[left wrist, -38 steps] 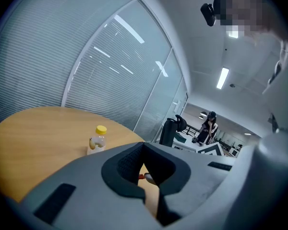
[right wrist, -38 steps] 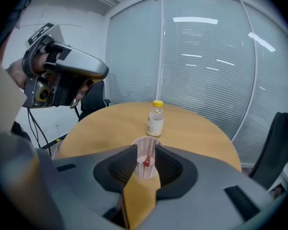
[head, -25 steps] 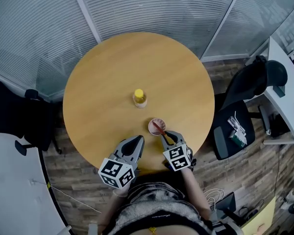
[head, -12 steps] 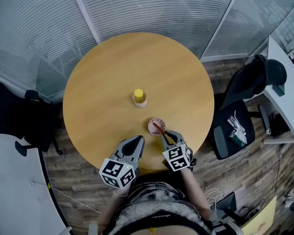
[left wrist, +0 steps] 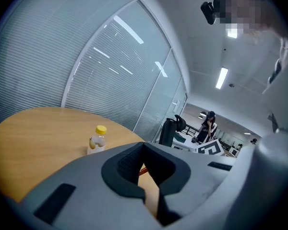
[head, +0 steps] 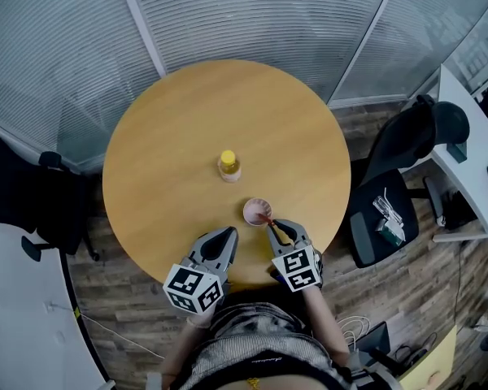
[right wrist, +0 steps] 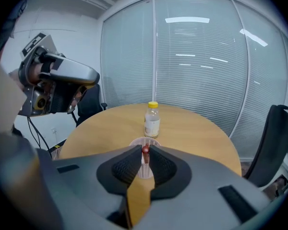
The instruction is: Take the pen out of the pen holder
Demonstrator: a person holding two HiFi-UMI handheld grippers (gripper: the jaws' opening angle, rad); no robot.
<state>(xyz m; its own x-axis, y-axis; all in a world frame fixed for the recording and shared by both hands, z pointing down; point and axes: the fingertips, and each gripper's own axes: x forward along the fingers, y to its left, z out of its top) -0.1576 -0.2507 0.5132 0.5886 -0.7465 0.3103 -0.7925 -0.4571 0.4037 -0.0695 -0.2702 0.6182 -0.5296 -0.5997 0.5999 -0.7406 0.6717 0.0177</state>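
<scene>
Looking down from overhead, the right gripper (head: 270,225) has crept in over the last second, so less of the red pen (head: 263,216) shows. The pen leans in the pen holder (head: 253,210) near the surface's (head: 171,136) near edge, and the left gripper (head: 228,232) idles alongside.

Left gripper view: fingers closed on nothing, a yellow-capped bottle (left wrist: 98,139) beyond.

Right gripper view: fingers pinch the pen's top end, so I'd guess the lift comes next.

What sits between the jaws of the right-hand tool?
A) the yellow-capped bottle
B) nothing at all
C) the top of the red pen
C: in the right gripper view the pen, standing in the pen holder, has its red top between the jaws of the right tool. The bottle stands farther back.
</scene>
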